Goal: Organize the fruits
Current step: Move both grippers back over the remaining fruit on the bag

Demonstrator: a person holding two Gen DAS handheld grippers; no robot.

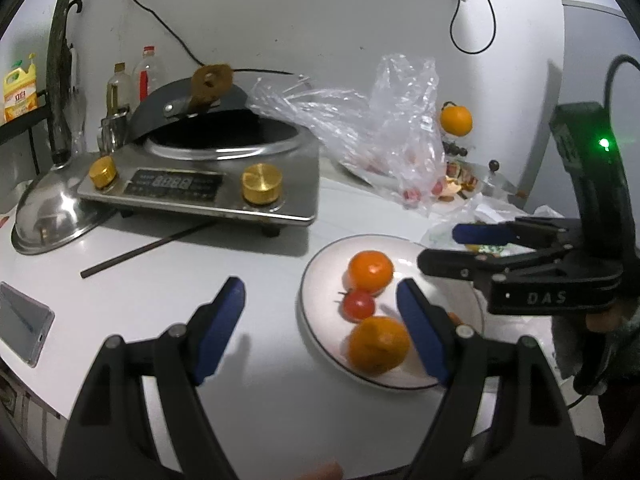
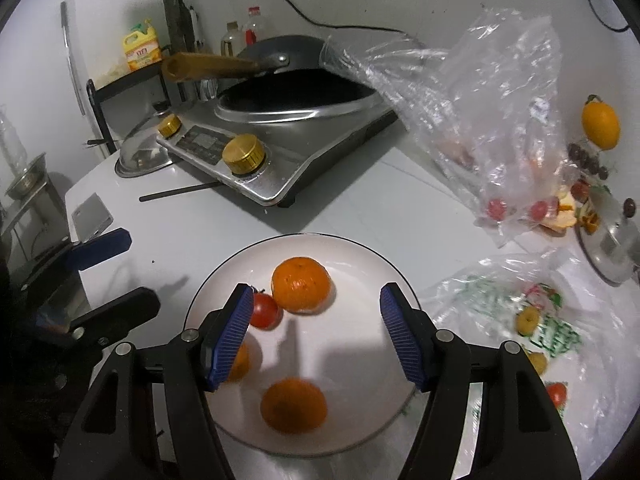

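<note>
Three oranges (image 2: pixel 301 285), one tomato (image 2: pixel 265 311), one plate (image 2: pixel 360 264)

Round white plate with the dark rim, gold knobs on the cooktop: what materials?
Round white plate with the dark rim: probably glazed ceramic; smooth, glossy, soft highlights. Gold knobs on the cooktop: look like brass or brass-coloured metal; ribbed sides, metallic sheen. Neither can be confirmed by sight.

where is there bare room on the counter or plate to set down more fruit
Free: the right half of the white plate, beside the oranges and tomato; also the white counter between the cooker, the phone and the plate. Crowded: right of the plate, where plastic bags and fruit scraps pile up.
</note>
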